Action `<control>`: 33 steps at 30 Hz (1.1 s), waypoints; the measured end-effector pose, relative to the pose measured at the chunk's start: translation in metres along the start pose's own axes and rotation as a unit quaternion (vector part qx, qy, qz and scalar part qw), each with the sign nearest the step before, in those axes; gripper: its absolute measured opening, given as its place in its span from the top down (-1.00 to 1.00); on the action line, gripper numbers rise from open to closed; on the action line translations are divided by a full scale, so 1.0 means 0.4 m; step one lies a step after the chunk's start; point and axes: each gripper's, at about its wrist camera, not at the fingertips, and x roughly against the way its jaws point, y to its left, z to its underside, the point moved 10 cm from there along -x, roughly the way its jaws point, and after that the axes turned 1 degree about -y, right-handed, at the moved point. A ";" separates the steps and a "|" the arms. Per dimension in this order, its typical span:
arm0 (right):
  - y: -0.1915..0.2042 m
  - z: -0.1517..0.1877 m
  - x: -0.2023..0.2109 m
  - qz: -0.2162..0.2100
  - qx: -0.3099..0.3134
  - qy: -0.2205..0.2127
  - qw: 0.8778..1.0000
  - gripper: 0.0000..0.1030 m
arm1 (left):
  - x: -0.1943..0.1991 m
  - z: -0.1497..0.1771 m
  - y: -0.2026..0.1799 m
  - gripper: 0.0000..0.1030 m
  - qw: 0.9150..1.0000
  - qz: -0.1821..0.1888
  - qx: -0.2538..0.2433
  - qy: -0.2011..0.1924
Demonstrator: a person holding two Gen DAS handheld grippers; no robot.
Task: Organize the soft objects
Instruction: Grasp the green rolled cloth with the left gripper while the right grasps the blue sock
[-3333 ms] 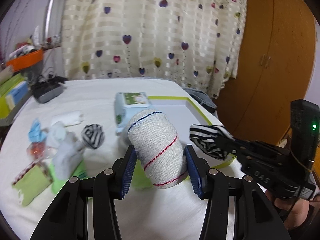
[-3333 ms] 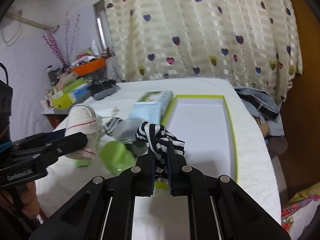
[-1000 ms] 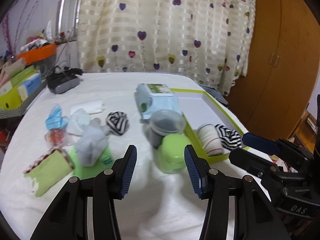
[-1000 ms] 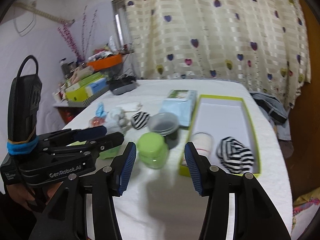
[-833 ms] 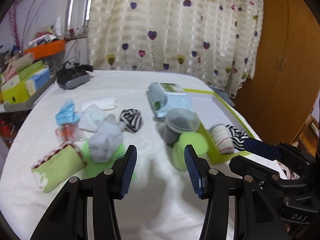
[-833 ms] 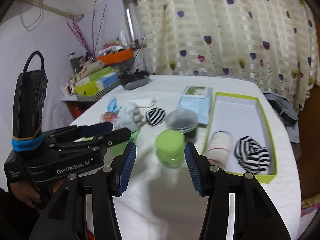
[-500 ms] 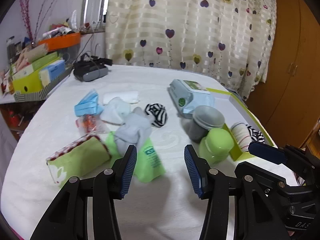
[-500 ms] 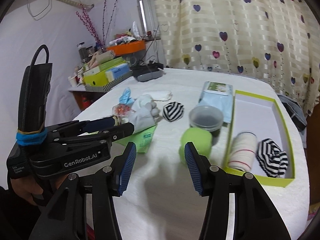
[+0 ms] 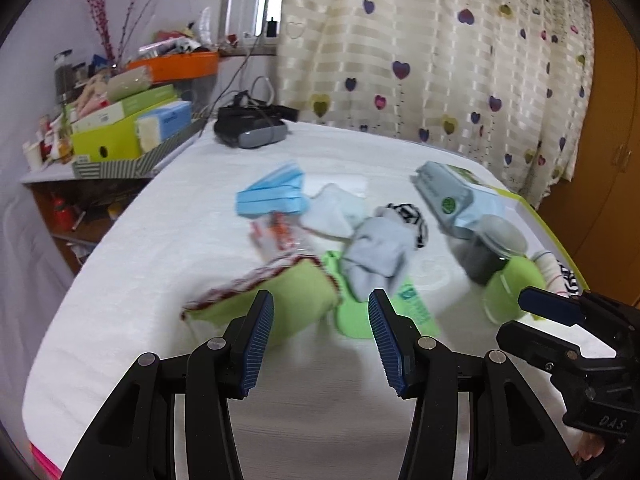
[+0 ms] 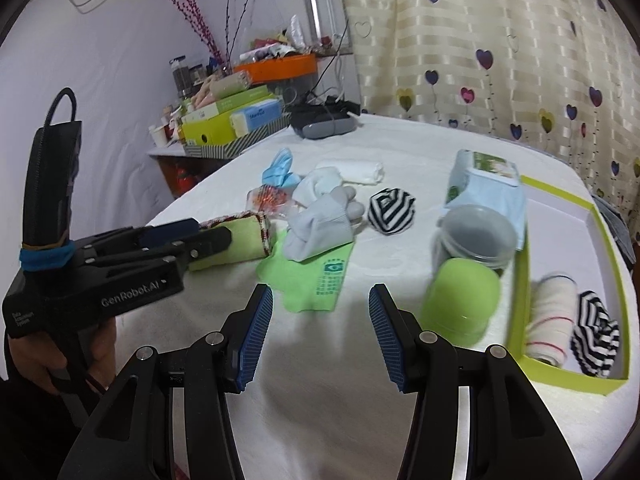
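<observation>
Motion blur softens the left wrist view, where the striped sock ball is half hidden behind a pale grey sock bundle and the tray's contents are cut off by the right gripper. In the right wrist view, the green-rimmed tray is seen at the right of the white-covered table, its near end holding a cream rolled cloth with red and blue stripes, lying with its long axis running along the tray toward the camera, and a black-and-white striped sock ball touching it on the right. The left gripper is held with jaws apart and nothing between them; the right gripper is likewise spread wide and empty. A green folded cloth with red trim is partly covered by the left gripper's fingers. Between the grippers and the tray stand a green lidded jar and a clear tub with a dark inside, just beside the tray's wall. A wet-wipes pack, blue face masks and a flat green pouch are scattered nearby.
</observation>
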 end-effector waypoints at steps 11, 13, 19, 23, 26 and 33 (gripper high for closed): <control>0.017 -0.042 -0.108 -0.004 -0.004 0.023 1.000 0.00 | -0.054 -0.001 0.111 -0.07 1.000 -0.016 0.006 0.007; 0.018 -0.048 -0.125 -0.004 -0.007 0.026 1.000 0.00 | -0.057 -0.012 0.128 -0.16 1.000 -0.019 0.005 -0.001; 0.001 -0.069 -0.181 0.005 -0.028 0.039 0.999 0.00 | -0.123 -0.004 0.143 -0.21 0.999 0.005 -0.006 0.031; -0.015 -0.072 -0.224 0.018 -0.038 0.056 0.998 0.00 | -0.133 0.015 0.131 -0.22 0.999 0.026 -0.007 0.047; -0.018 -0.074 -0.241 0.021 -0.041 0.060 0.997 0.00 | -0.123 0.021 0.125 -0.22 0.998 0.038 -0.007 0.048; -0.012 -0.091 -0.273 0.020 -0.040 0.064 0.997 0.00 | -0.121 0.033 0.096 -0.36 0.997 0.049 -0.033 0.053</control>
